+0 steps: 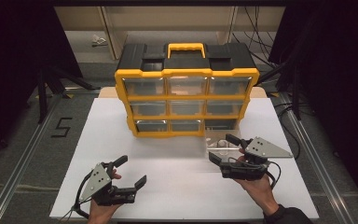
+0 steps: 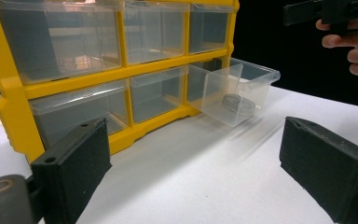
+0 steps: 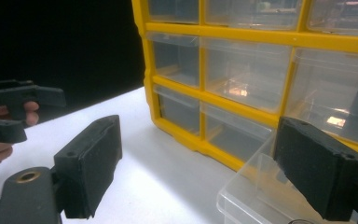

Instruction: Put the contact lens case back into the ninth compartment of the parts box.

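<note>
A yellow and black organizer (image 1: 186, 100) with nine clear drawers stands at the middle of the white table (image 1: 177, 186). Its bottom right drawer (image 1: 220, 140) is pulled out; in the left gripper view this drawer (image 2: 256, 79) holds a grey round object (image 2: 237, 103). My right gripper (image 1: 223, 148) is open, its jaws level with the pulled-out drawer (image 3: 256, 196) and touching nothing. My left gripper (image 1: 131, 171) is open and empty near the table's front left, well short of the organizer (image 2: 121, 60).
The table's front edge runs just under both hands. Black stands and cables flank the table on the floor. A taped number 5 (image 1: 61, 127) marks the floor at left. Bare tabletop lies between the grippers and in front of the organizer (image 3: 261, 70).
</note>
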`<state>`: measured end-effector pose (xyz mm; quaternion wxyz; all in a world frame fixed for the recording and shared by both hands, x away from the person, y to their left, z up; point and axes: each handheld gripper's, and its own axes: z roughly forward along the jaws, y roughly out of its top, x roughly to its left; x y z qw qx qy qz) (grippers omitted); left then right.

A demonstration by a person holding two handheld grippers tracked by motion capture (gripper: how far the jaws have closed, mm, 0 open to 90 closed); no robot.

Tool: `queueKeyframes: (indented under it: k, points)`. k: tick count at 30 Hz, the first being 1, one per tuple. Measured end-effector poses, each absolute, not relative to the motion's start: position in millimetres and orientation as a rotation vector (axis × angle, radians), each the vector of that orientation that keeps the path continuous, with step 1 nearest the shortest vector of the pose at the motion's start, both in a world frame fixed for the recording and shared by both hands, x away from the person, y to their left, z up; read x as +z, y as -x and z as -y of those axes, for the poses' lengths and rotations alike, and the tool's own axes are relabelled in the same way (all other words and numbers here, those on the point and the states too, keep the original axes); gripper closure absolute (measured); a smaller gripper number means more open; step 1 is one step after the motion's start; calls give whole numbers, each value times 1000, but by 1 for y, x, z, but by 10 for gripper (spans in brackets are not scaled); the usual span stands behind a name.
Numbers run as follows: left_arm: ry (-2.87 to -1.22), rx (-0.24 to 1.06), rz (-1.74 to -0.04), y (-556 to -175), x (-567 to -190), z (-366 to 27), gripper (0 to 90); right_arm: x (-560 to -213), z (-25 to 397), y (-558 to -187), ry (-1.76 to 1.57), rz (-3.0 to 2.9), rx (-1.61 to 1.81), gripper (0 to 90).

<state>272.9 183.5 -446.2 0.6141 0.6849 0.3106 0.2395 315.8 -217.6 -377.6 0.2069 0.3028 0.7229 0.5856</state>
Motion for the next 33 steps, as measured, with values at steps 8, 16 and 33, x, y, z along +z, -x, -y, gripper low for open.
queueKeyframes:
  k: [8,16,33]
  points:
    - [-1579,553,-715,-273,-446,-184,82,-382,217,-310,-832,-2002,1640,163]
    - [-1578,553,-717,-273,-446,-184,82,-386,218,-307,-827,-1981,1644,161]
    - [-1579,552,-715,-273,-446,-183,82,-409,233,-291,-874,-1926,1665,159]
